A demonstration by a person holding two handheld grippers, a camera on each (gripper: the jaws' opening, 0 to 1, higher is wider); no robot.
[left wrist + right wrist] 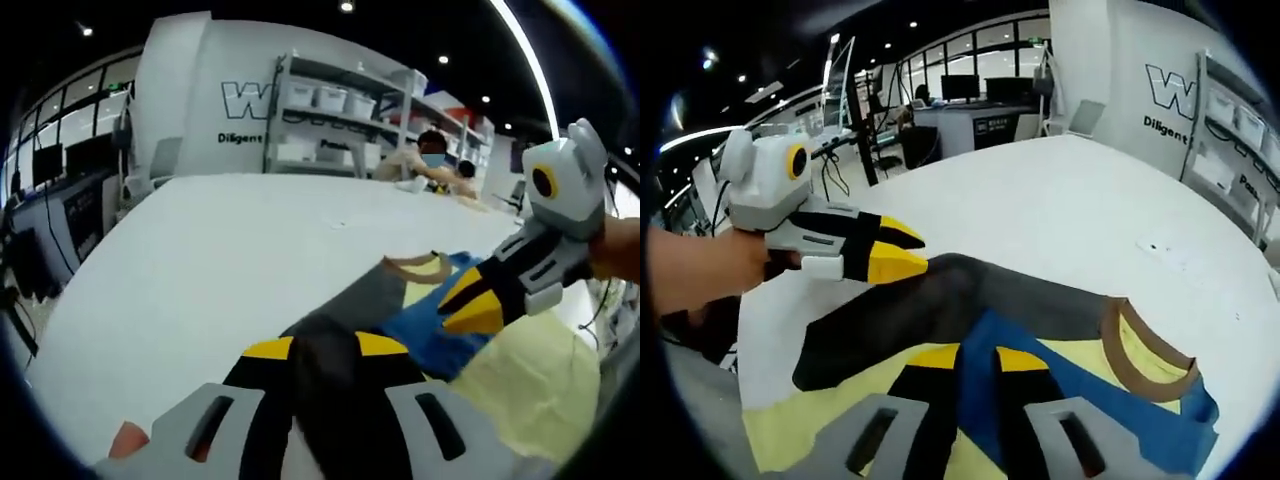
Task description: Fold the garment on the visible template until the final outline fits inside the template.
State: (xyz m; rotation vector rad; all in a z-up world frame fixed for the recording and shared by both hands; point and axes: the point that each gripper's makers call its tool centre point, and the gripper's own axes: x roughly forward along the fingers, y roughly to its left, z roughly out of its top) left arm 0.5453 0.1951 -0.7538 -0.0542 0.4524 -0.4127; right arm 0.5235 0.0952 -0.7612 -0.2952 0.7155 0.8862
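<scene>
Garment (1040, 320) soft, grey-blue, brown-collared, pinched by both grippers (325, 350) (978, 358).

Soft matt cloth garment (1040, 320) lies on a smooth white table (1040, 200).

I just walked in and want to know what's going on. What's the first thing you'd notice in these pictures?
The bright garment jumps out first: blue and dark grey with a brown collar, lying on a pale yellow template on the big white table. Next come two yellow-tipped grippers pinching it. The left gripper is shut on the dark grey part, and the right gripper is shut on the blue edge.
</scene>
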